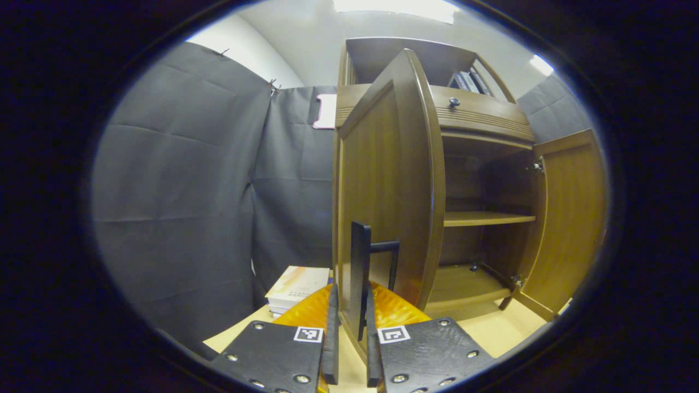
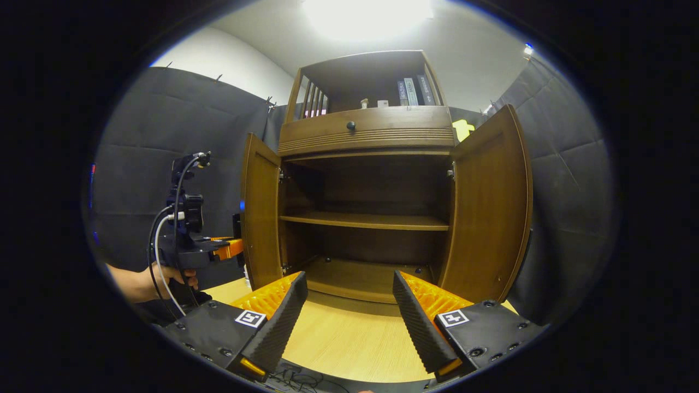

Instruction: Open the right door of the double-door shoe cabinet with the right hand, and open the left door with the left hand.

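Note:
The wooden shoe cabinet (image 2: 371, 136) stands with both doors swung open. In the left gripper view the left door (image 1: 382, 180) is edge-on, and its black bar handle (image 1: 359, 256) sits between the fingers of my left gripper (image 1: 351, 292), which is shut on it. The right door (image 1: 568, 218) hangs open at the far side. In the right gripper view my right gripper (image 2: 349, 322) is open and holds nothing, low in front of the cabinet's bare shelves (image 2: 366, 220). It is apart from the right door (image 2: 491, 213). A hand (image 2: 164, 278) holds the left gripper (image 2: 232, 246) at the left door (image 2: 261, 218).
A stack of books (image 1: 297, 286) lies on the light wooden table (image 2: 338, 338), left of the cabinet. Above the doors is a drawer with a round knob (image 2: 351, 125). Books (image 2: 412, 90) stand on the top shelf. Black cloth walls (image 1: 180, 191) close in both sides.

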`<control>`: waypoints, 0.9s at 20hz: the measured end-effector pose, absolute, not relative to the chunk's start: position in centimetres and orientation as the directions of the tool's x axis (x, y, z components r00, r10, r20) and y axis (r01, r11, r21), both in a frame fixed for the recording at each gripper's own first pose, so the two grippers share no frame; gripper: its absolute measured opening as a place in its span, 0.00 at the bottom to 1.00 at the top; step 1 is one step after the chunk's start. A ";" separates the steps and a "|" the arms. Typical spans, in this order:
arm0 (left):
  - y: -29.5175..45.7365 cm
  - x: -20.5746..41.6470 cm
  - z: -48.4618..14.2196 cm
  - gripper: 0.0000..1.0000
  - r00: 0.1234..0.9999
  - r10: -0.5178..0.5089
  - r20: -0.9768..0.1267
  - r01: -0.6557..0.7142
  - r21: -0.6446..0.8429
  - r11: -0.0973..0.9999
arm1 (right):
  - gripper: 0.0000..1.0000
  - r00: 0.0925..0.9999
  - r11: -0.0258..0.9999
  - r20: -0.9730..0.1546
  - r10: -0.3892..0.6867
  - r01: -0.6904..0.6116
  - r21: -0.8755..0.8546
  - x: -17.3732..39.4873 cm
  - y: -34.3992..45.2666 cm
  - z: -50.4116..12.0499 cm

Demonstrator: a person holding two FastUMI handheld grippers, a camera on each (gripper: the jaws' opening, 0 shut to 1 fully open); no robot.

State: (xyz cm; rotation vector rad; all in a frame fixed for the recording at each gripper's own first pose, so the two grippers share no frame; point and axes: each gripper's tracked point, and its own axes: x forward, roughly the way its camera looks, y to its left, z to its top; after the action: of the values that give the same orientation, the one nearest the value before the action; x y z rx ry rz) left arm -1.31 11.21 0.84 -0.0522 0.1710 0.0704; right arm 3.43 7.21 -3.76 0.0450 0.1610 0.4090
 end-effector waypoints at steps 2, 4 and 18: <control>12.1 -1.6 0.6 0.23 0.982 0.074 -0.174 -0.083 -0.048 0.995 | 0.99 0.902 0.915 -0.152 0.403 -0.396 0.080 3.3 7.6 -4.0; 13.1 -2.0 0.7 0.22 0.982 0.088 -0.170 -0.097 -0.043 0.994 | 0.96 0.900 0.913 -0.156 0.407 -0.399 0.082 3.2 7.9 -4.0; 22.2 -8.5 2.4 0.19 0.964 0.238 -0.121 -0.245 -0.043 0.969 | 0.95 0.903 0.906 -0.084 0.422 -0.418 0.065 1.6 9.5 -1.0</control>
State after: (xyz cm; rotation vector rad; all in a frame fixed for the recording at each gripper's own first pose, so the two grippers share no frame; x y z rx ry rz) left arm -8.49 22.15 2.44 -0.0582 0.1158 0.2443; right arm 1.63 9.52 -1.05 0.0456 0.0969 0.4343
